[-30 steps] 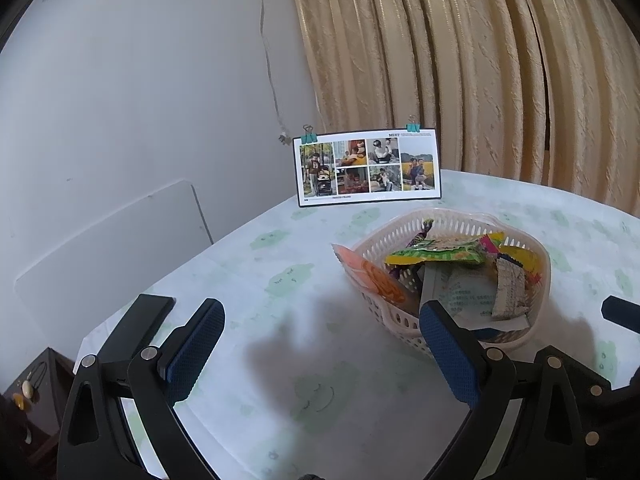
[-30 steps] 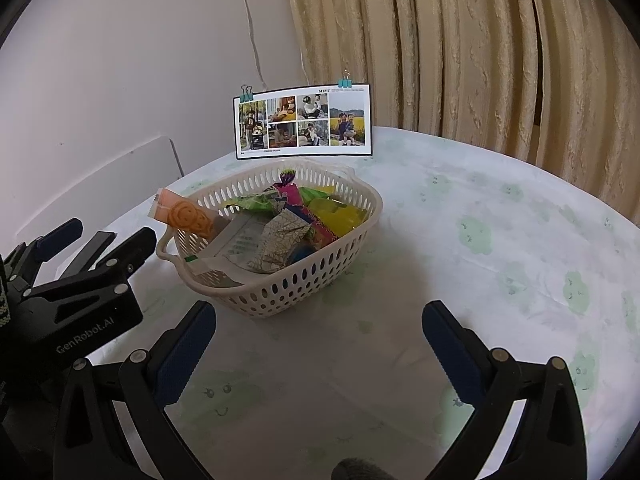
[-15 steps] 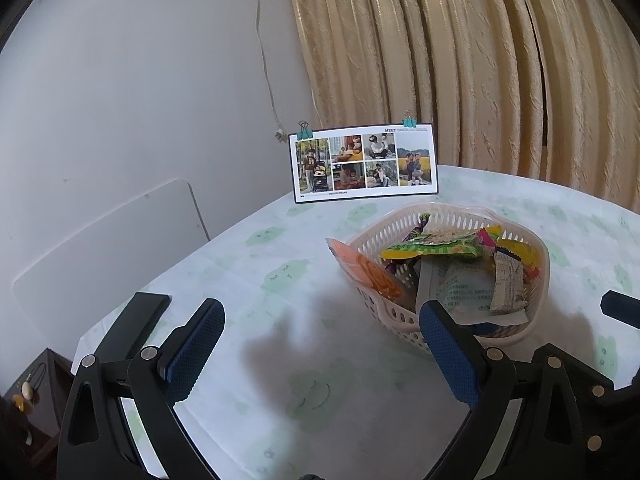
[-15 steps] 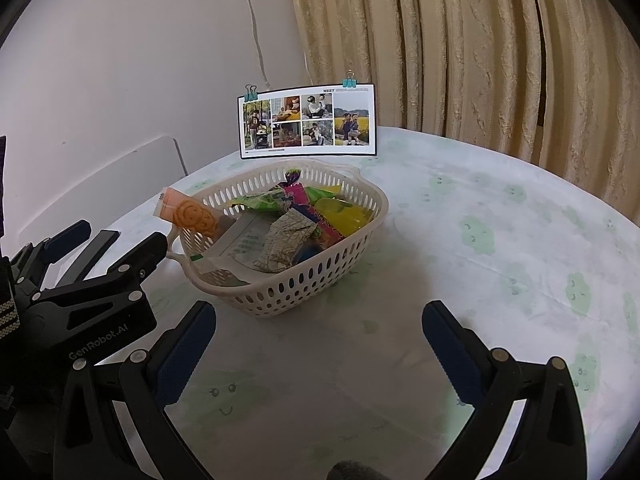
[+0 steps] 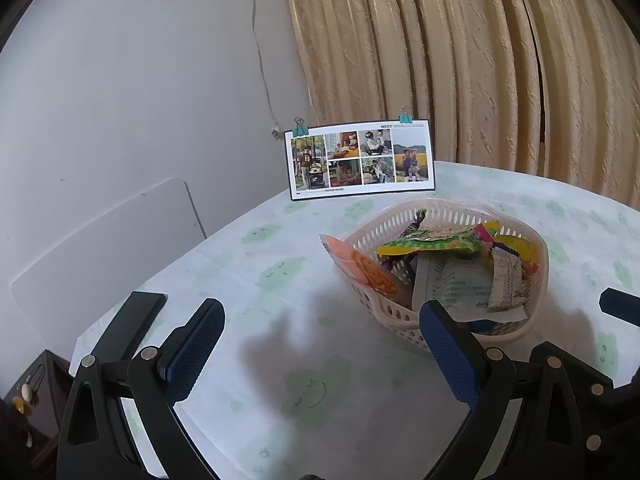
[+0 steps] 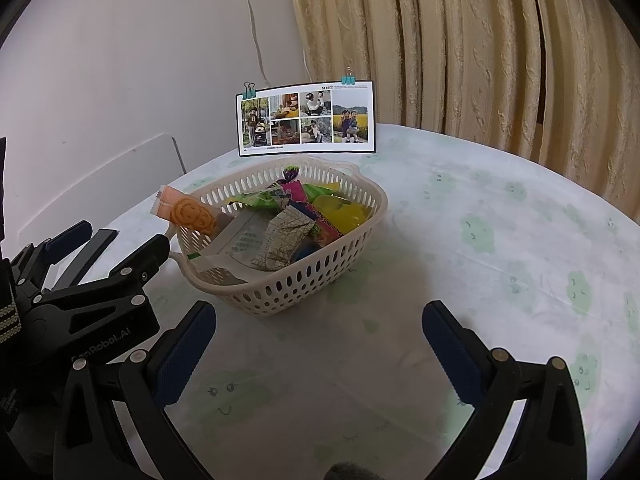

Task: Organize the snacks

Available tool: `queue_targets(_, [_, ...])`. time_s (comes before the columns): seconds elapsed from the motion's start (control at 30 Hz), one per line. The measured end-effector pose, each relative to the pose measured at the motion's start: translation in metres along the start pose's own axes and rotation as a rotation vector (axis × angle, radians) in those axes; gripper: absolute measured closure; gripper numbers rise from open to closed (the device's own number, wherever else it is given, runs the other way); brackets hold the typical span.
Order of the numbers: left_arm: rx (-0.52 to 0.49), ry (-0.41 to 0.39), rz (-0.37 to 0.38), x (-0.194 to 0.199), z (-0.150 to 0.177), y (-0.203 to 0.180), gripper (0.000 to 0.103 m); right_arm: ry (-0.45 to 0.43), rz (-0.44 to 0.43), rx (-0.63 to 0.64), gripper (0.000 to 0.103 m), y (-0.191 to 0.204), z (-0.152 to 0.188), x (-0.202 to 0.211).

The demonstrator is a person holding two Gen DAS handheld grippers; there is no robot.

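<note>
A cream slotted basket (image 5: 400, 216) (image 6: 304, 280) stands on the table and holds several snack packets. An orange packet (image 5: 360, 268) (image 6: 188, 210) sticks out over its left rim. A green packet (image 5: 432, 244) and a white printed packet (image 5: 456, 284) lie on top. My left gripper (image 5: 320, 312) (image 6: 120, 236) is open and empty, left of the basket, with its right finger in front of the near wall. My right gripper (image 6: 316, 312) is open and empty, above the cloth in front of the basket. One right fingertip (image 5: 616, 304) shows at the left wrist view's edge.
A photo card (image 5: 360, 160) (image 6: 306, 120) held by two clips stands behind the basket. The round table (image 6: 500, 220) carries a white cloth with green clouds. Beige curtains (image 5: 480, 60) hang behind. A white board (image 5: 100, 240) leans by the wall at the left.
Both grippers stay open and empty. The left wrist view has drifted slightly, so the basket and card sit a little further left in it. The right view is nearly unchanged.
</note>
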State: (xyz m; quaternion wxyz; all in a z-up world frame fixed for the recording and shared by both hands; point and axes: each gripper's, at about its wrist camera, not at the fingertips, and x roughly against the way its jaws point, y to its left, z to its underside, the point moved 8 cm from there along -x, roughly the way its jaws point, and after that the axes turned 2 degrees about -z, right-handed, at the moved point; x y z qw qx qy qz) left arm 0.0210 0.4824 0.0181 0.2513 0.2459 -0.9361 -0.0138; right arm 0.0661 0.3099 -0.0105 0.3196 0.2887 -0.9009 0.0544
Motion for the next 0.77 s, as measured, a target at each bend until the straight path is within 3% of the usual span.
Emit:
queue_targets(0.5, [-0.003,-0.002,0.000,0.0001,0.0024,-0.0027,0.005,-0.015,-0.031,0.000,0.000,0.0038,0.0015,0.0030])
queue_targets(0.77, [-0.005,-0.002,0.001,0.0006,0.0015,-0.0031,0.005,-0.020,0.001,0.013,0.000,0.0025,0.0007,0.0033])
